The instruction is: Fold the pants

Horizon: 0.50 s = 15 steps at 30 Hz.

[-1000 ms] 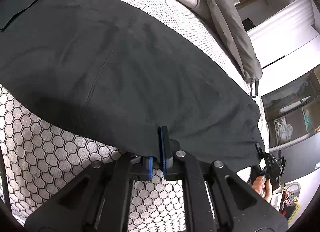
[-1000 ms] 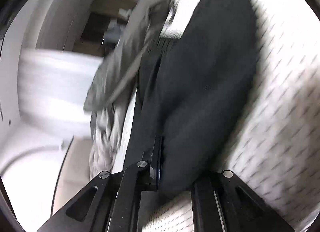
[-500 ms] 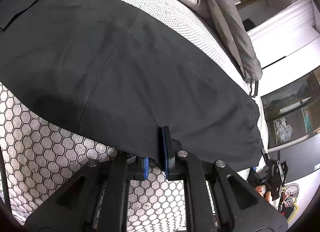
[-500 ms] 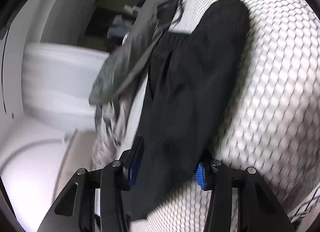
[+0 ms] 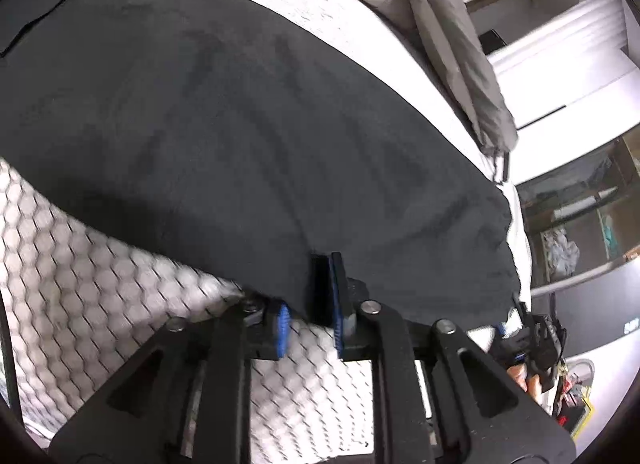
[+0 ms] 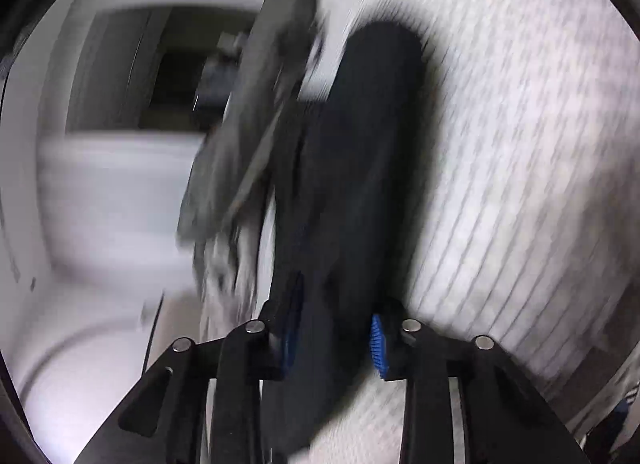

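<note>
The black pants [image 5: 248,136] lie spread flat on the bed [image 5: 100,264], apparently folded lengthwise already; the crosswise folds look left to do; the left gripper [image 5: 308,324] and right gripper [image 6: 334,338] both have fingers spread around the near edge.

Even indoor light, right view motion-blurred
</note>
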### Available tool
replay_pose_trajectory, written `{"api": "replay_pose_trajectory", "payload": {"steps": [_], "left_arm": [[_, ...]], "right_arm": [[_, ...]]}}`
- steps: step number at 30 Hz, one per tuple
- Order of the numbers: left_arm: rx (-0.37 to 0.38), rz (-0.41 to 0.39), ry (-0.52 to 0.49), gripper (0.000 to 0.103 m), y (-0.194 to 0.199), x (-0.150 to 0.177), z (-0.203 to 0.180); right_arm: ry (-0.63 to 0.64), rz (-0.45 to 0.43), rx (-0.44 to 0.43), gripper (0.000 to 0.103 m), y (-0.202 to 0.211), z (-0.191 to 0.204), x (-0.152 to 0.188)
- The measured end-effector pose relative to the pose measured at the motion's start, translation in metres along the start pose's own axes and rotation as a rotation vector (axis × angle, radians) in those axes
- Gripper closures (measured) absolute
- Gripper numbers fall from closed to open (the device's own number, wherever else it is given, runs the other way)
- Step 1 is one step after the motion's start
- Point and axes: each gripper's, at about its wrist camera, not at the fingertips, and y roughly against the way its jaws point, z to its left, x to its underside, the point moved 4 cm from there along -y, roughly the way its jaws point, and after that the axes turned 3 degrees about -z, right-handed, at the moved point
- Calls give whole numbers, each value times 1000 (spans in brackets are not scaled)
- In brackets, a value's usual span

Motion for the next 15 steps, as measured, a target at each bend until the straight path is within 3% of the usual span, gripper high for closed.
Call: {"api": "replay_pose_trajectory", "payload": {"steps": [5,6,9,13,15], "left_arm": [[50,25,8,85,-2,9,-11],[55,23,19,85,-3,9,-12],[70,1,57,85,-5,7,-14],[123,-88,76,90,10,-1,-21],[151,-110,88,90,16,-4,-23]], "right_arm": [[76,356,-79,66,-57,27,96],[109,383,-75,66,-68,33,107],[206,370,-37,66,-90,44,139],[210,325,-63,66,-108,56,149],[186,286,-85,66,-122,62,137]]}}
